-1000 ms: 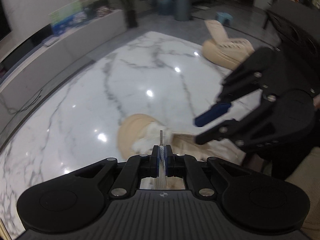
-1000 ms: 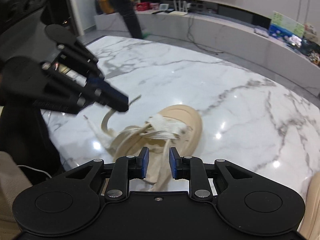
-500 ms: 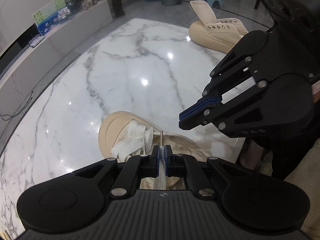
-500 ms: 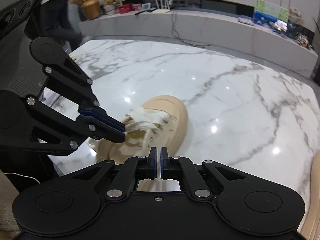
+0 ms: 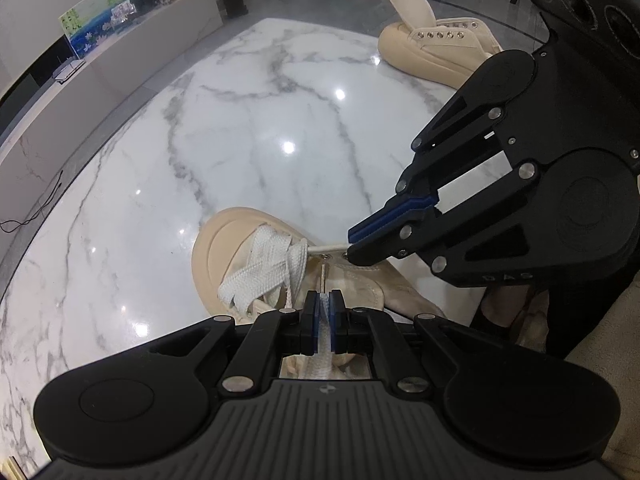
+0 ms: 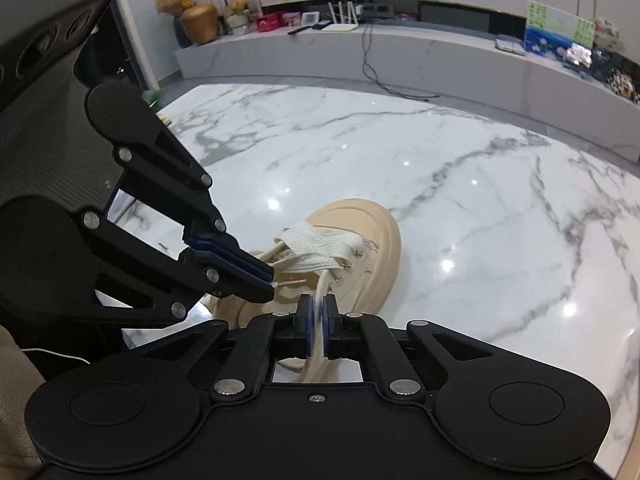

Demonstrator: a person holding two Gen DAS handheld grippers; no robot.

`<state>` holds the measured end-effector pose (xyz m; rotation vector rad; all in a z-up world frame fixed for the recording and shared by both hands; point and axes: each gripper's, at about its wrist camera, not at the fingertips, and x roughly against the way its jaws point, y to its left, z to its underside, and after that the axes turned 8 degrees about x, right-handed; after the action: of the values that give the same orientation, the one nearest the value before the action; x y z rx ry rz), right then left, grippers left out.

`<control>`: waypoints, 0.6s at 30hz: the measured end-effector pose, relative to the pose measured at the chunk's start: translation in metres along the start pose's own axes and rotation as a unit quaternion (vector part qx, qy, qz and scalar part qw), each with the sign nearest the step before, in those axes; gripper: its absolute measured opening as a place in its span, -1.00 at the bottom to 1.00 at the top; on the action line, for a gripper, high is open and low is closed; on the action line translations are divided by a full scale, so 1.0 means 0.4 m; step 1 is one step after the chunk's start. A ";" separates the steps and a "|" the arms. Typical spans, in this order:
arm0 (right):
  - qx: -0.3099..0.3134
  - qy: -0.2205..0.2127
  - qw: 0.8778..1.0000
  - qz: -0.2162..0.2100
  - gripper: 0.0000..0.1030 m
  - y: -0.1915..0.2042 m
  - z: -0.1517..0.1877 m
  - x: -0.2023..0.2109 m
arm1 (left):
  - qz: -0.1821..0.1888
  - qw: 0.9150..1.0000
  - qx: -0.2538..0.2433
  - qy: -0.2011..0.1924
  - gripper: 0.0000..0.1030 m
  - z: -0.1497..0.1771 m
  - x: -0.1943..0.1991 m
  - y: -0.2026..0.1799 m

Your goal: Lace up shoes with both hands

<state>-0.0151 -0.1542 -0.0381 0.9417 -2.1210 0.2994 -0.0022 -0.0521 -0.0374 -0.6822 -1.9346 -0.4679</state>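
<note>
Over beige shoe (image 5: 224,248), both claws pinching lace (image 5: 272,268)

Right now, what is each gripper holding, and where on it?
Left gripper: shut on the shoelace just behind its metal-tipped end. Right gripper: shut on the lace strand leaving the shoe, partway along.

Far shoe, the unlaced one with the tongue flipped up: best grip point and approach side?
Judging from the left wrist view only: take the far shoe by its raised tongue, coming from above with a finger on each flat face. The tongue stands clear of the eyelet rows, thin and upright, while the rounded sole looks too broad and smooth to pinch.
</note>
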 end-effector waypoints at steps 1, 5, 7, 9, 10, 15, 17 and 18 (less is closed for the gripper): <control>-0.004 0.000 1.000 0.001 -0.94 -0.004 0.002 0.000 | 0.001 1.000 -0.001 0.000 -0.93 -0.002 -0.002 -0.002; -0.014 0.001 1.000 0.000 -0.94 -0.015 0.009 0.001 | 0.001 1.000 -0.003 0.004 -0.93 -0.010 -0.015 -0.004; -0.013 0.000 1.000 -0.001 -0.94 -0.014 0.010 0.003 | -0.001 1.000 -0.001 0.007 -0.93 -0.011 -0.021 -0.002; -0.011 0.000 1.000 -0.002 -0.94 -0.014 0.010 0.002 | -0.001 1.000 0.000 0.008 -0.93 -0.012 -0.025 0.000; -0.011 0.000 1.000 -0.003 -0.94 -0.014 0.010 0.003 | -0.001 1.000 -0.001 0.008 -0.93 -0.012 -0.026 0.000; -0.012 -0.001 1.000 -0.004 -0.94 -0.018 0.012 0.003 | 0.000 1.000 -0.001 0.003 -0.93 -0.014 -0.022 0.001; -0.011 -0.001 1.000 -0.005 -0.94 -0.017 0.012 0.003 | 0.000 1.000 -0.001 0.002 -0.93 -0.015 -0.020 0.000; -0.011 -0.001 1.000 -0.005 -0.94 -0.017 0.012 0.003 | 0.001 1.000 -0.002 0.000 -0.93 -0.015 -0.017 -0.002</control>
<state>-0.0134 -0.1618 -0.0411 0.9390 -2.1166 0.2700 0.0040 -0.0579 -0.0408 -0.6867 -1.9334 -0.4703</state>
